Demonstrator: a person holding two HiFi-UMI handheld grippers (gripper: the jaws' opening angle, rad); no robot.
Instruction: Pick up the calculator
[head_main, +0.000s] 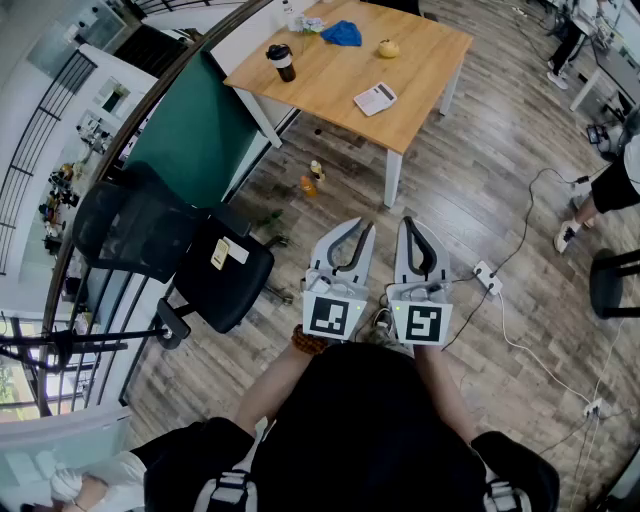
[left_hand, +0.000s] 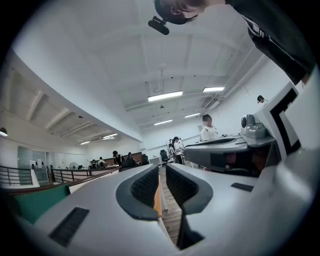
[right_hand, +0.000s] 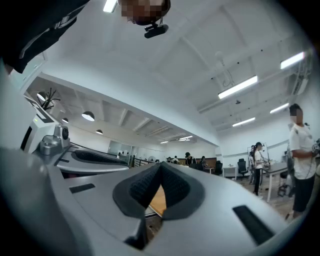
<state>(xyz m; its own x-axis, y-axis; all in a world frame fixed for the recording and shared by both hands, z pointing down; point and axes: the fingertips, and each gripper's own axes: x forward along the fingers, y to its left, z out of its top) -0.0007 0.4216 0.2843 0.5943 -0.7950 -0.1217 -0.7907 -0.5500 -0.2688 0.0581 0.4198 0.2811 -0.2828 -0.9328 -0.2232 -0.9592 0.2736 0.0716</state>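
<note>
In the head view the white calculator (head_main: 375, 98) lies near the right front edge of a wooden table (head_main: 330, 85), far ahead of me. Both grippers are held side by side close to my body, well short of the table and above the wood floor. My left gripper (head_main: 366, 226) is shut with nothing between its jaws, and my right gripper (head_main: 409, 221) is shut and empty too. In the left gripper view the left gripper (left_hand: 161, 170) shows only a thin slit between its pads. In the right gripper view the tips of the right gripper (right_hand: 160, 165) meet, with the table top (right_hand: 157, 199) showing behind them.
On the table stand a black cup (head_main: 283, 62), a blue cloth (head_main: 342, 33) and a yellow object (head_main: 388, 47). A black office chair (head_main: 175, 255) and a green partition (head_main: 195, 125) are on the left. Bottles (head_main: 313, 178) stand under the table. A power strip (head_main: 487, 275) with cables and a person (head_main: 610, 185) are on the right.
</note>
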